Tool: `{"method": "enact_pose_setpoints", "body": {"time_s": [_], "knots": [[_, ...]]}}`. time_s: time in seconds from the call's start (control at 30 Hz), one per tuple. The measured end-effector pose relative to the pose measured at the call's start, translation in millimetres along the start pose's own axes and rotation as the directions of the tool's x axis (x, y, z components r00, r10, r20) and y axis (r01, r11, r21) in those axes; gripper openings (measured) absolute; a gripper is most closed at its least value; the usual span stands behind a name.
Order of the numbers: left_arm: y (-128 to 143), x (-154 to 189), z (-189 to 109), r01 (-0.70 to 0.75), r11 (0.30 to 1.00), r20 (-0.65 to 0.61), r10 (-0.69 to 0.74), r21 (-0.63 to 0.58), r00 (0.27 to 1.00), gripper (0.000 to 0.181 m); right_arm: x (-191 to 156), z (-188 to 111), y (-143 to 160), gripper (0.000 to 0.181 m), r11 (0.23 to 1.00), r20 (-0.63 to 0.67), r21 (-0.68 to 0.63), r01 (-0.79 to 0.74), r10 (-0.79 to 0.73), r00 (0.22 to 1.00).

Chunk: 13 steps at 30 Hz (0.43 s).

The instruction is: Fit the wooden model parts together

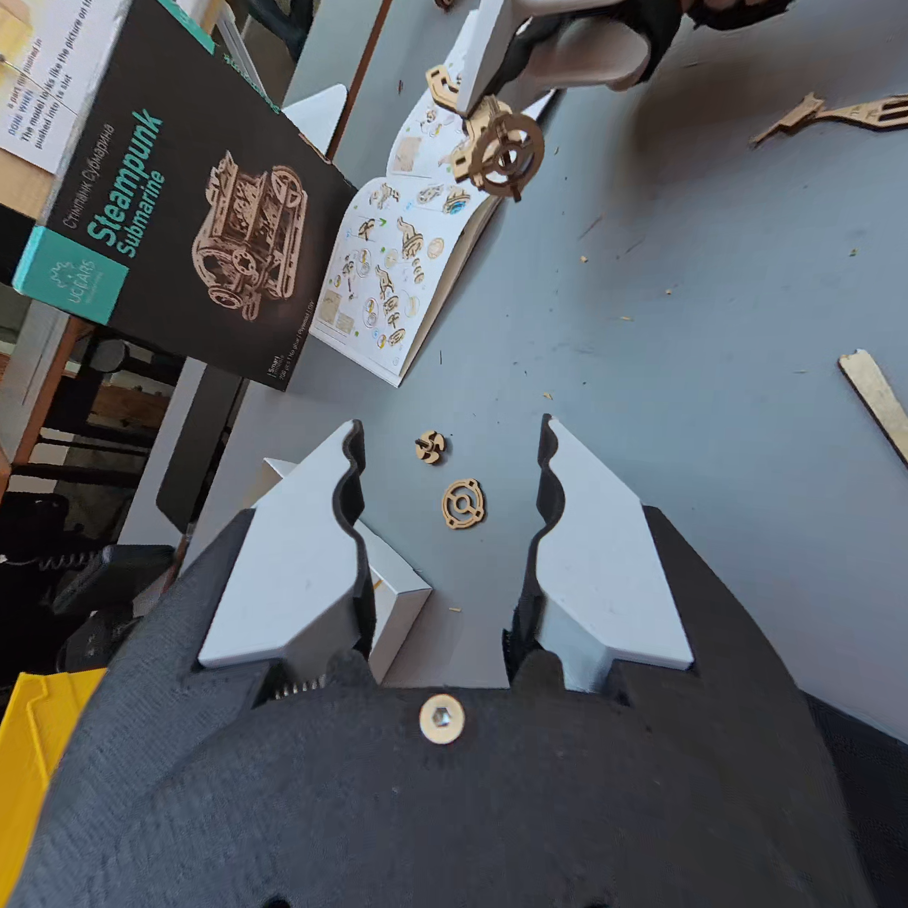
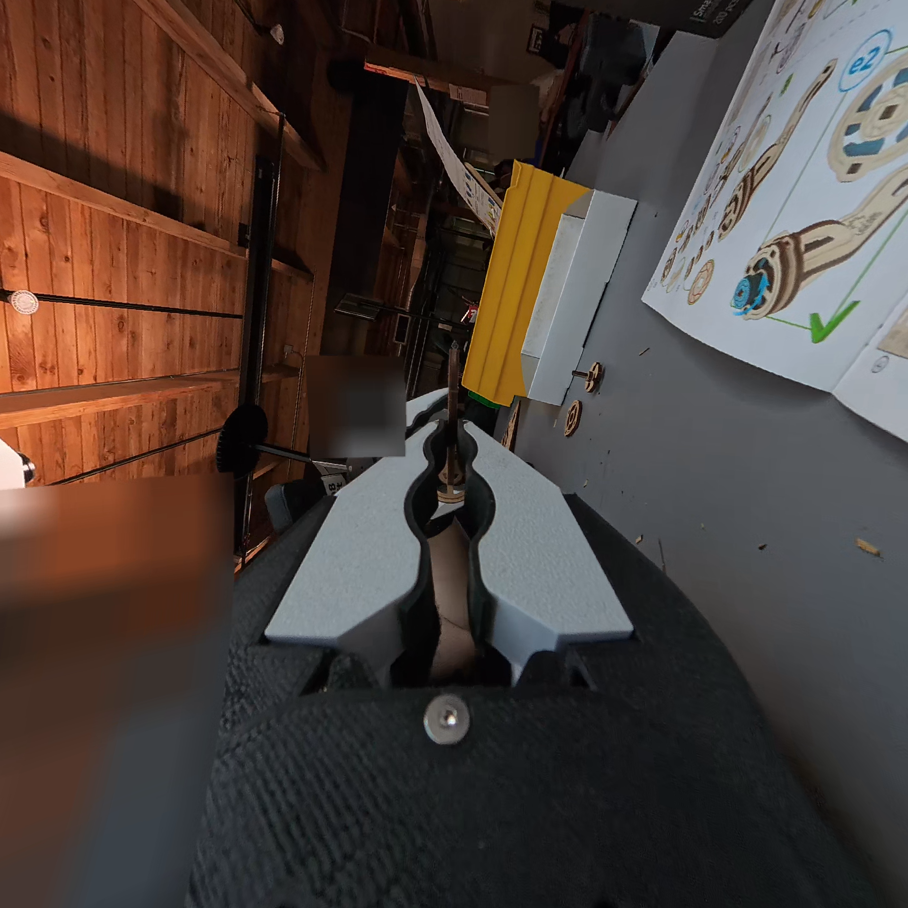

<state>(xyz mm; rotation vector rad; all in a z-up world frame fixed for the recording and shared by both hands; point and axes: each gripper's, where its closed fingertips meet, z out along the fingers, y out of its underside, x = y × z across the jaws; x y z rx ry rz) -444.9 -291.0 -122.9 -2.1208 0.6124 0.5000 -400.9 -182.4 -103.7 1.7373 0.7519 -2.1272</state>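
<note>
Wooden wheel assembly (image 1: 501, 147) sits clamped in the right hand-held gripper (image 2: 449, 442); left hand-held gripper (image 1: 452, 432) gapes empty over two small wooden discs (image 1: 463, 503) on the counter (image 1: 688, 344).

Grey table (image 1: 688, 344): open instruction booklet (image 1: 393, 275) beside dark kit box (image 1: 196, 206). Yellow bin (image 2: 511, 290) at table edge.

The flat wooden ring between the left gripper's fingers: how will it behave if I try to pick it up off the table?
The ring lies flat on the grey table, so the open left gripper will probably struggle to get under its edge. It looks thin and cut through with openings, so likely very light and easy to snap if squeezed hard. Pushed, it should slide, not roll.
</note>
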Motion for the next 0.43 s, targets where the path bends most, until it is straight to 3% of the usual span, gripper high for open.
{"method": "enact_pose_setpoints", "body": {"time_s": [0.13, 0.27, 0.43], "knots": [[22.2, 13.0, -5.5, 0.003, 0.997, -0.13, -0.012, -0.072, 0.991, 0.054, 0.6, -1.3, 0.5, 0.0, 1.0, -0.002, -0.009, -0.016, 0.016, 1.0], [24.8, 12.2, -6.2, 0.048, 0.995, -0.217, -0.066, -0.084, 0.974, 0.044, -2.7, -5.3, -2.1, 0.0, 0.999, 0.014, 0.012, -0.035, 0.035, 0.999], [19.3, -9.4, -2.9, 0.133, 0.986, -0.205, -0.151, -0.097, 0.967, 0.039, -8.6, -12.9, -9.5, 0.0, 0.998, 0.034, 0.042, -0.036, 0.034, 0.999]]}}
